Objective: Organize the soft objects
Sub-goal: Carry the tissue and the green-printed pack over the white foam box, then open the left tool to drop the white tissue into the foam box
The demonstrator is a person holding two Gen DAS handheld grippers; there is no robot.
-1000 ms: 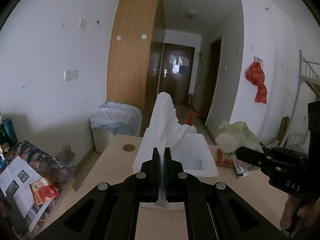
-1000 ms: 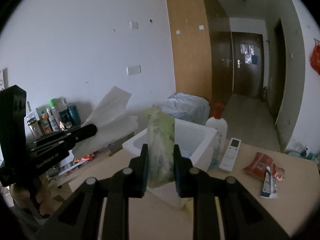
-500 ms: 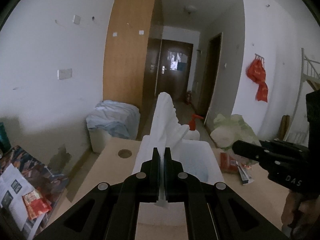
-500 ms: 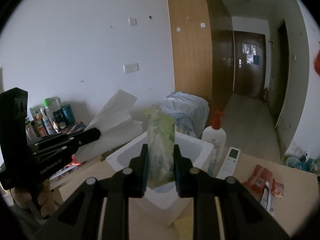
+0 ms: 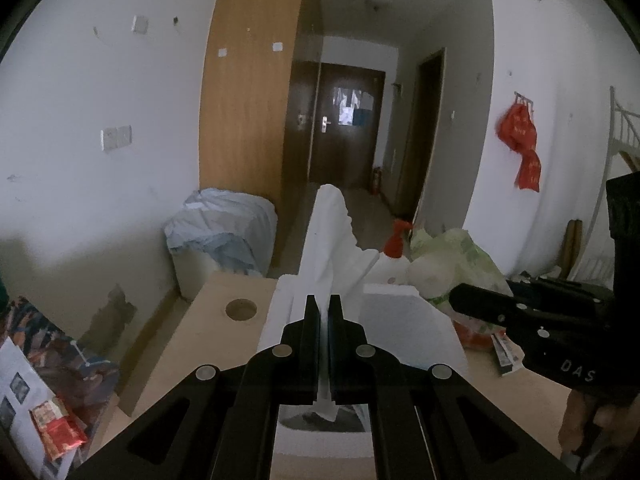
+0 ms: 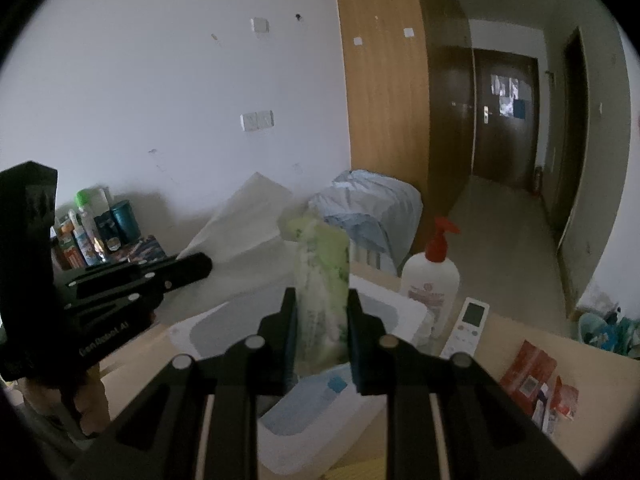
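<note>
Left wrist view: the left gripper (image 5: 324,312), frame centre, has its fingers pressed onto a white tissue sheet (image 5: 332,240) that rises above the white foam box (image 5: 404,320) on the wooden table (image 5: 200,332). At right, the right gripper (image 5: 456,300) carries a green-patterned tissue pack (image 5: 460,264). Right wrist view: its fingers pinch that pack (image 6: 322,292) upright at frame centre, over the box (image 6: 400,308). A lotion pump bottle (image 6: 432,276) and a remote control (image 6: 466,328) stand right of centre.
</note>
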